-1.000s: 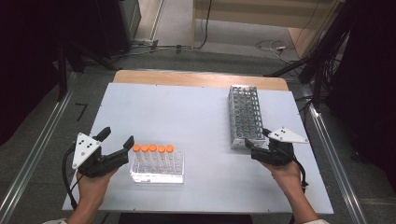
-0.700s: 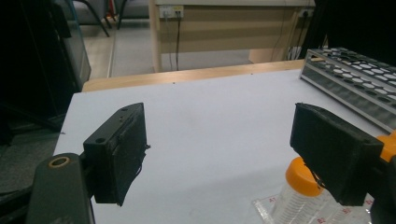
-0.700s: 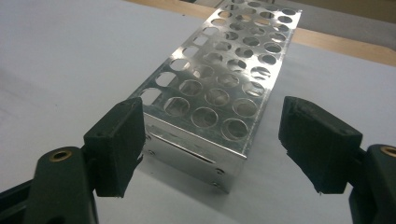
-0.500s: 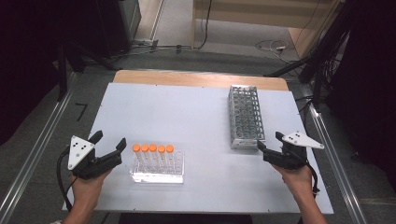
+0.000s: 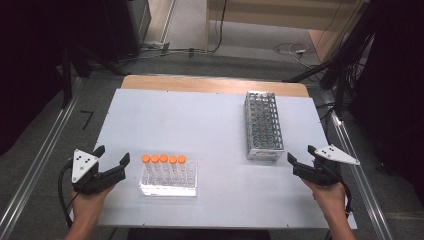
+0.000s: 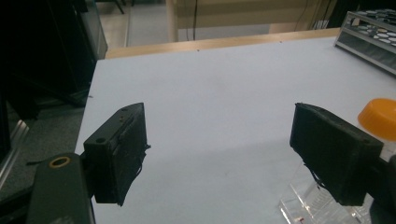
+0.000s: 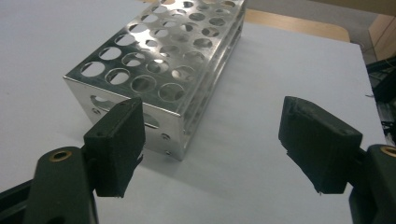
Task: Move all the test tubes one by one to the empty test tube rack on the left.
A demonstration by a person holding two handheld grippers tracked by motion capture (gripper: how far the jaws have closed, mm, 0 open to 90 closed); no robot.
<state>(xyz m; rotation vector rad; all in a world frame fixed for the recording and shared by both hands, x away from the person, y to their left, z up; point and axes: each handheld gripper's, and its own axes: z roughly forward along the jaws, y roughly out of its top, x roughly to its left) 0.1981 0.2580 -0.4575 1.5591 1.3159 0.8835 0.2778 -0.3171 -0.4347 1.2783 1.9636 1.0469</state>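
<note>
Orange-capped tubes: five in one clear rack; your two tongs, left and right, gape empty, drawn back outward since earlier

Shiny perforated metal rack, clear glossy plastic rack, matt white table, wooden edge.

Compared with the earlier high view frames, the left black two-jaw gripper has drawn away from the clear plastic rack of orange-capped tubes, shifting toward the lower left of the frame; it was just beside the rack's left end and now sits clearly apart from it, jaws spread with nothing between them. The right black two-jaw gripper has pulled back from the near end of the perforated metal tube rack, moving toward the lower right of the frame, near the table's right edge.
</note>
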